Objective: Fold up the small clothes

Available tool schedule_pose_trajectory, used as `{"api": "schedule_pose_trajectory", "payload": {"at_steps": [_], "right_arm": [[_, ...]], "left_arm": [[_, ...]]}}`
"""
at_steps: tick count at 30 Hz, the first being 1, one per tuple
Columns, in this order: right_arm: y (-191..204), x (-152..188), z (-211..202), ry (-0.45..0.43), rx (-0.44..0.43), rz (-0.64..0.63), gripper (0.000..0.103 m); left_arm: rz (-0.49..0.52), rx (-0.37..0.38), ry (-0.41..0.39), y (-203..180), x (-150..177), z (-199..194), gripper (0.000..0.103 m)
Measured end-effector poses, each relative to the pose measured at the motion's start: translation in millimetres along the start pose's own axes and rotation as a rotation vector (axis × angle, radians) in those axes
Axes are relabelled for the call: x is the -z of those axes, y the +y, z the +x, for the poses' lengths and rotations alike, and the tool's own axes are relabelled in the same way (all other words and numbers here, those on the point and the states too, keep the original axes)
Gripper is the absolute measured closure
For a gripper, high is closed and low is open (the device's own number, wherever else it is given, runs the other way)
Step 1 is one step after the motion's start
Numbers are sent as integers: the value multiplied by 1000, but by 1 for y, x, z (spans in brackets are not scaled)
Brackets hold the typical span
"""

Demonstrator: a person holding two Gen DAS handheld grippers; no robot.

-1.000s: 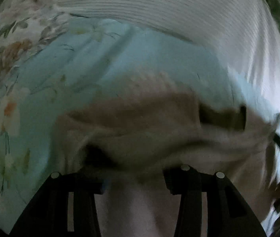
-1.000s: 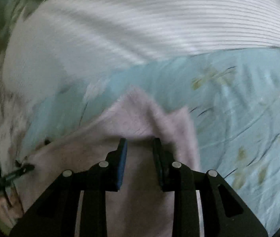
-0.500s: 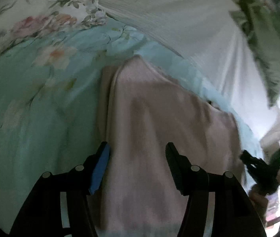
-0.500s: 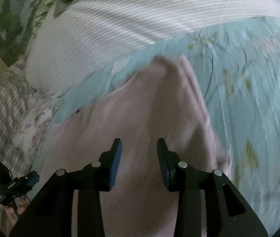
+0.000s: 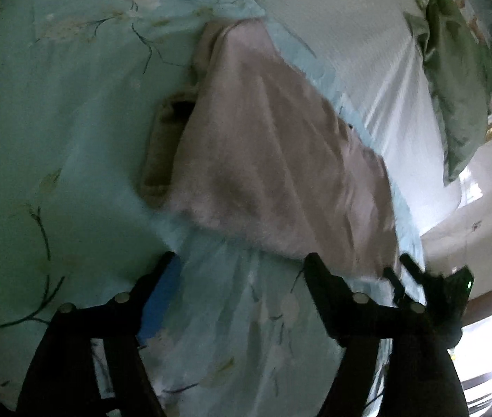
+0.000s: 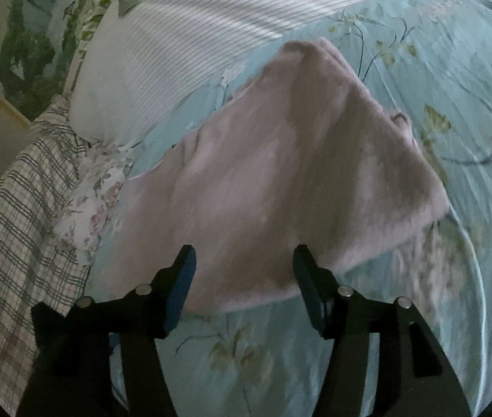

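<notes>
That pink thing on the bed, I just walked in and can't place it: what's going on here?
A person holding a gripper in each hand is folding a pink garment on a floral teal bedspread. Right now it lies flat, folded over itself, and neither gripper holds it. The left gripper and right gripper both hover at its near edge with jaws spread wide. A white striped sheet lies beyond.

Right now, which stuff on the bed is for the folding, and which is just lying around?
For the folding:
pink garment
left gripper, open
right gripper, open

Just lying around:
teal floral bedspread
white striped pillow
plaid cloth
green floral pillow
</notes>
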State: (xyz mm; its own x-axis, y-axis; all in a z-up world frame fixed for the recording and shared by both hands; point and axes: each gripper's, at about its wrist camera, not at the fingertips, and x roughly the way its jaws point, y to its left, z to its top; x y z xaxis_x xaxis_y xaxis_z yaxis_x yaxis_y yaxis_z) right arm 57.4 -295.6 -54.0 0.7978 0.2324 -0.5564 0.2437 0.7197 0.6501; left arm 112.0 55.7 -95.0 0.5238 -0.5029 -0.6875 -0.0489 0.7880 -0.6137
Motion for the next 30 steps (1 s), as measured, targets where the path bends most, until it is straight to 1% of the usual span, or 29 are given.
{"api": "schedule_pose_trajectory", "payload": {"at_steps": [4,7,13,15,16,17,18,19,20,21,22,23,26,30], "right_arm": [[2,8,-1,27,-1,6,38],[4,10,-1,34,-3,2,38],[8,10,-1,29,-14,-14,38],[8,9,-2,27,-13,-11,38],[8,9,-1,26,-15,-9,38],[8,8,-1,24,-18,-8,38],[8,8,-1,21,-22,-9,38],[9,8,-1,14,-30,-13,38],[10,8,-2,10,-34,-17,38],[10,7,-2,6,-40,-21,38],[11,6,-2,0,-41,-26,38],[11,4,-2,-1,-40,-29,38],[10,-2,0,3,-37,-29,38],[11,-15,-3,-12,-44,-39,38]], "left_arm": [[-72,21,-22,5,-11,12,20],[-109,17,-52,6,-24,19,19],[-113,-68,-123,-2,-49,36,19],[-108,-94,-142,-5,-56,41,24],[-105,-114,-149,-5,-60,42,31],[-100,-137,-153,-6,-63,44,42],[-91,-160,-154,-6,-65,45,46],[-82,-178,-155,-5,-67,45,56],[-82,-183,-153,-3,-68,44,66],[-85,-179,-151,-1,-69,43,71],[-92,-169,-146,2,-70,42,80],[-97,-155,-143,3,-71,41,85],[-68,-153,-160,-6,-70,38,90],[28,-137,-195,-36,-71,27,91]]}}
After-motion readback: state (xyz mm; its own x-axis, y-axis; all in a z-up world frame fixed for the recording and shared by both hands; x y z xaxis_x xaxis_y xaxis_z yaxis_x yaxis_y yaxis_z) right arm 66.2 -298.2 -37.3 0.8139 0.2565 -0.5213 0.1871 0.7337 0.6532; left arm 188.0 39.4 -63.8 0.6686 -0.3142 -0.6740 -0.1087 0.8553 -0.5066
